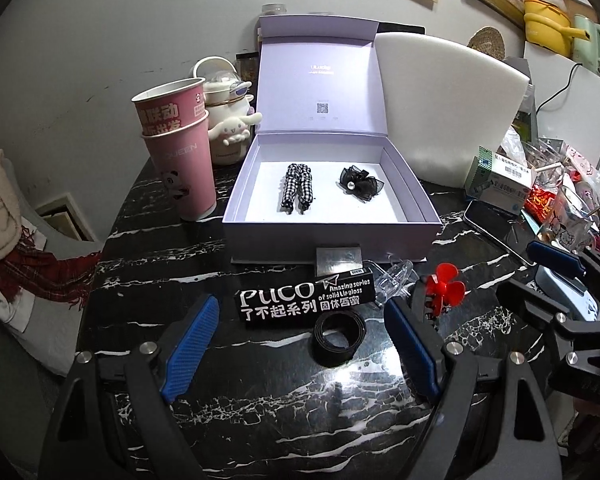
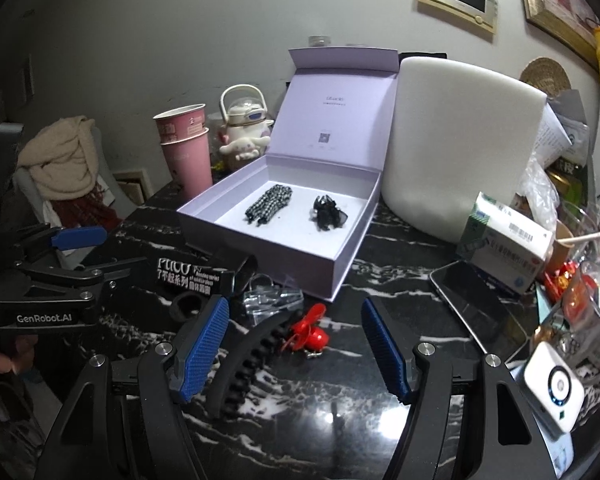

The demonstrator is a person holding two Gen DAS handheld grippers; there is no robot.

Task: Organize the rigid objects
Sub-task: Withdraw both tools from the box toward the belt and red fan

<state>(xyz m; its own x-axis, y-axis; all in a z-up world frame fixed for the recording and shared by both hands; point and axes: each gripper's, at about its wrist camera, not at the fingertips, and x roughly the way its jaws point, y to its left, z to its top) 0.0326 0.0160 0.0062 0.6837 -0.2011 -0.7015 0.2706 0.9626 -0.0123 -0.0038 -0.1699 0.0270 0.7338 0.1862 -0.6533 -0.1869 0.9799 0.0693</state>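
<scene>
Both of your grippers hover over a black marble table (image 1: 148, 296), fingers spread wide and holding nothing: the left gripper (image 1: 300, 344) low over the near edge, the right gripper (image 2: 294, 344) beside it.

An open lilac box (image 1: 328, 228) sits at the table's middle. Inside lie a checked hair clip (image 1: 296, 192) and a black bow clip (image 1: 358, 184), apart from each other.

In front of the box, loose items wait:
- A black PUCO carton (image 1: 300, 298), probably light and stiff; grip its long sides.
- A black ring-shaped band (image 1: 338, 338) just beside it, possibly slippery.
- A clear plastic clip (image 2: 272, 300), likely brittle and hard to see against the marble.
- A small red claw clip (image 2: 310, 332); pinch its body, not its teeth.
- A long black claw clip (image 2: 248, 368), between your right fingers, partly hidden behind the left pad.

The clutter at the right edge is too jumbled to identify.
</scene>
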